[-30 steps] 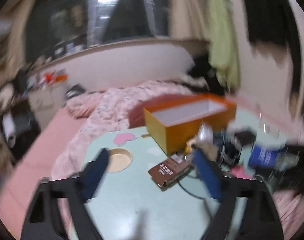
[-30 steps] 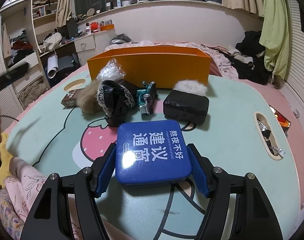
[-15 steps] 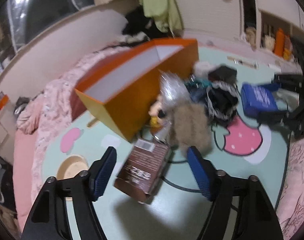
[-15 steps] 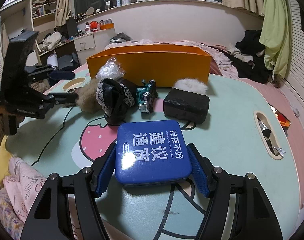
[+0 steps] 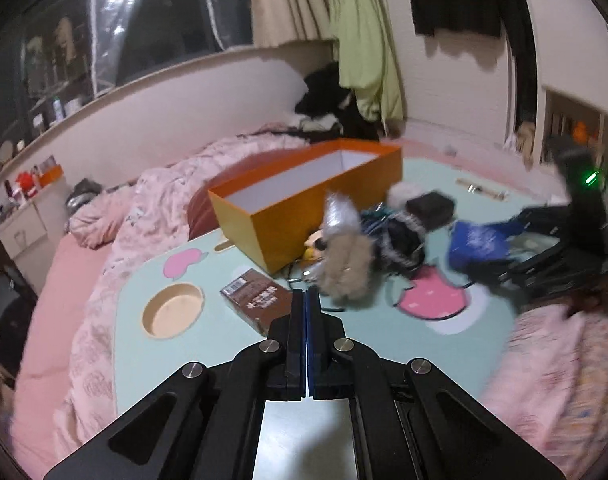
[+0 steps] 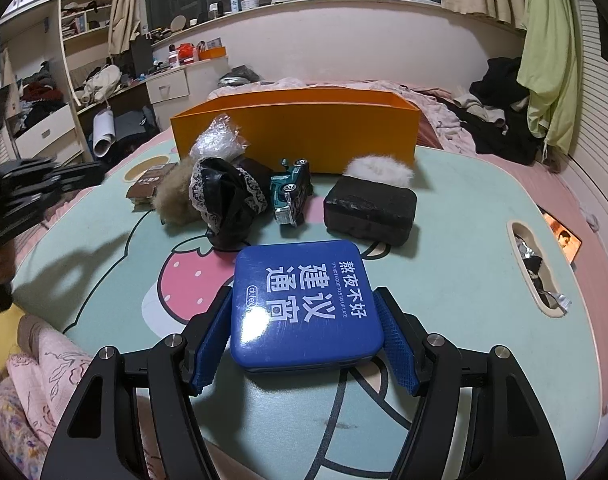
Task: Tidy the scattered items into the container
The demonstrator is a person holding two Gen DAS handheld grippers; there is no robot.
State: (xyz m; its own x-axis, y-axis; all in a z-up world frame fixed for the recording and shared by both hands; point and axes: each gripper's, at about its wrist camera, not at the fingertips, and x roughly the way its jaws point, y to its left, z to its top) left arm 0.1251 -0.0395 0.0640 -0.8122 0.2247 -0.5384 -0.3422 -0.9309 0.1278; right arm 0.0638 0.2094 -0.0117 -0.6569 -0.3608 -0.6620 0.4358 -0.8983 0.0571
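Right tongs [image 6: 306,340] straddling blue tin [image 6: 306,304], pads near but grip unclear – left tongs [image 5: 306,312] shut empty, brown packet [image 5: 259,300] just ahead-left – tin could slip short of orange box [image 6: 295,130] beyond clutter.

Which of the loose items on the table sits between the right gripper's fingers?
The blue tin with white Chinese lettering. It alone lies between the right gripper fingers; the toy truck and black block lie farther off, nearer the orange box.
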